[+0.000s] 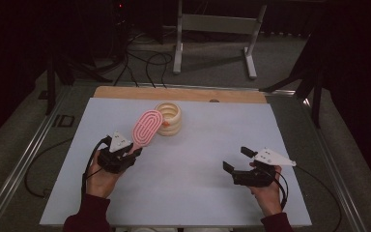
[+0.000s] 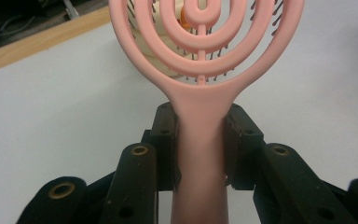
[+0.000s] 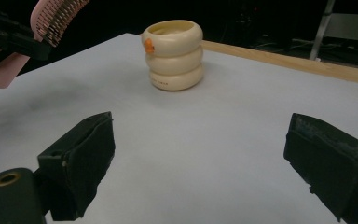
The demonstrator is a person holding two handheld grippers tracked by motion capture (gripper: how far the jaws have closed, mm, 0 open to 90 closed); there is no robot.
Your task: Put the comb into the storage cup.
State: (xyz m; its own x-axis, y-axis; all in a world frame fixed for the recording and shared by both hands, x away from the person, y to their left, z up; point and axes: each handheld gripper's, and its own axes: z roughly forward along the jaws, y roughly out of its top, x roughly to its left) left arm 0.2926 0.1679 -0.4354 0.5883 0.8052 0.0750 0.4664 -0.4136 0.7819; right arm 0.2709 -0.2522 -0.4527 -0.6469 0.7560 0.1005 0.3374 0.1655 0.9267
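Note:
My left gripper (image 1: 131,153) is shut on the handle of a pink oval hairbrush (image 1: 147,127), whose head is raised and points up towards the far side. In the left gripper view both pads press on the pink hairbrush handle (image 2: 199,140). A cream ringed cup (image 1: 169,119) with an orange mark stands just behind the brush head. My right gripper (image 1: 235,159) is at the right of the table, held a little above it, its jaws wide apart with nothing between them. In the right gripper view the cup (image 3: 174,55) stands ahead and the hairbrush bristles (image 3: 58,16) show at the top left.
A white table top (image 1: 198,145) has a wooden strip (image 1: 178,93) along its far edge. Beyond it stand a metal frame (image 1: 217,34) and cables (image 1: 145,63) on the floor. Black cables trail from both grippers.

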